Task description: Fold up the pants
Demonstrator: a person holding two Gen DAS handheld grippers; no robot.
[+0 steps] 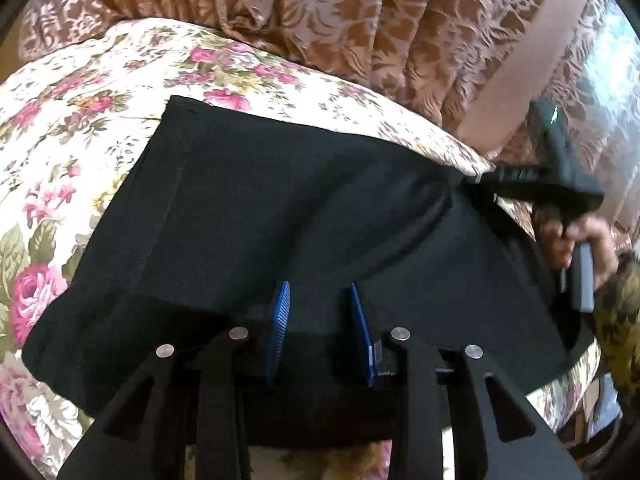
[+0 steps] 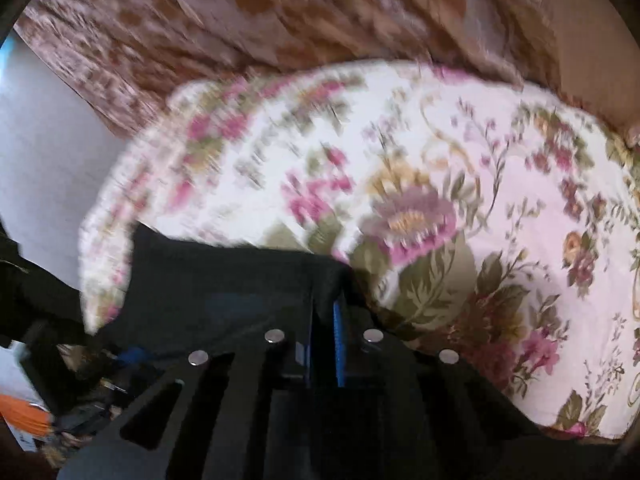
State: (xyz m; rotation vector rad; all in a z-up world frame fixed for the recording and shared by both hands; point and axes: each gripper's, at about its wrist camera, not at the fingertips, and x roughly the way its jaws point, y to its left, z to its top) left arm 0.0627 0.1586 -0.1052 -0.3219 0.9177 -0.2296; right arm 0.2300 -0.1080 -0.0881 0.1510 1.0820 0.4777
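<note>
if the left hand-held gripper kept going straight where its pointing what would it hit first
Most likely the black fabric pants spread on the floral bedspread, directly ahead of the left hand-held gripper; its blue pads stand apart over the cloth, though how close is unclear.

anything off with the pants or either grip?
Nothing damaged. The black pants lie on the floral cover. The right gripper pinches one bunched corner; the left gripper has open jaws, fabric slack between them, not pinched.

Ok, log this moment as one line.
black fabric pants: on floral bedspread | right tool: shut on pants edge | left tool: blue pads apart above pants, grip unclear
</note>
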